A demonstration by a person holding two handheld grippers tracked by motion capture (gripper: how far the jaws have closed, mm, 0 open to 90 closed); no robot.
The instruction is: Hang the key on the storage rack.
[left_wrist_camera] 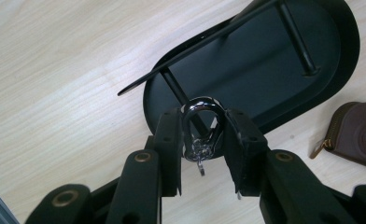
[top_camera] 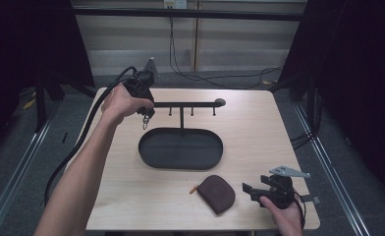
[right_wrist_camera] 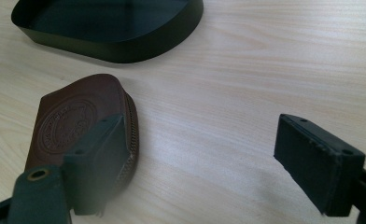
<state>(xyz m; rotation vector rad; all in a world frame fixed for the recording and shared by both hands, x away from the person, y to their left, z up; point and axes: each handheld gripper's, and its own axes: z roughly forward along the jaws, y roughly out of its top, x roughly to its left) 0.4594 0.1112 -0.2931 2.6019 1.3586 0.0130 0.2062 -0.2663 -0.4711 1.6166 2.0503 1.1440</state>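
Currently the left gripper point(left_wrist_camera: 203, 135) fingers clamp a silver carabiner clip point(left_wrist_camera: 200, 128), raised beside the hook rack point(top_camera: 183, 104) at upper centre, apparently for hanging. Right gripper point(top_camera: 249, 191), fingers spread, idles lower right near the brown pouch point(top_camera: 217, 192).

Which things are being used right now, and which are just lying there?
In use:
left gripper, jaws shut on the clasp
clasp
stand, where the clasp is held

Lying about:
pouch
right gripper, jaws open, near the pouch
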